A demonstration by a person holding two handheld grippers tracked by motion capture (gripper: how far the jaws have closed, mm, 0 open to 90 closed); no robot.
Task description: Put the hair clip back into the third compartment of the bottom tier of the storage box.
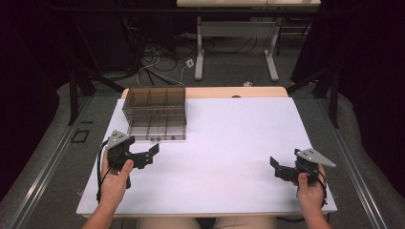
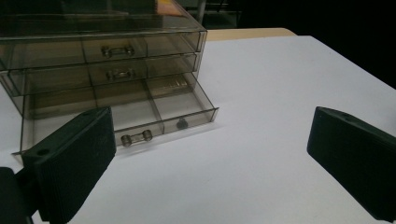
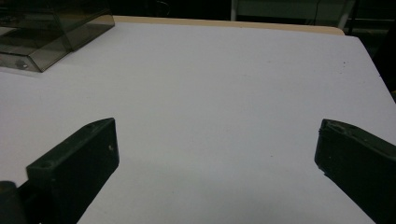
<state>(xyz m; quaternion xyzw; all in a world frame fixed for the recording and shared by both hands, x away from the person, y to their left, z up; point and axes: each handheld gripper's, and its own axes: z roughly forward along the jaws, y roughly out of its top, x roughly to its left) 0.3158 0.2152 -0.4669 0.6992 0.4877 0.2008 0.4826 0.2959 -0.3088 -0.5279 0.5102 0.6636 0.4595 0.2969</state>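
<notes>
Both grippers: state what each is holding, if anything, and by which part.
Nothing is held. The left gripper stands open just short of the drawer box, whose bottom drawer is pulled out. The right gripper is open over bare table.

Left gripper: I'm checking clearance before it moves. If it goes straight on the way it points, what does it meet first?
Probably the pulled-out bottom drawer of the smoky clear drawer box. The left gripper is open and aims toward its front, though depth is hard to judge; it may just pass the drawer's corner.
</notes>
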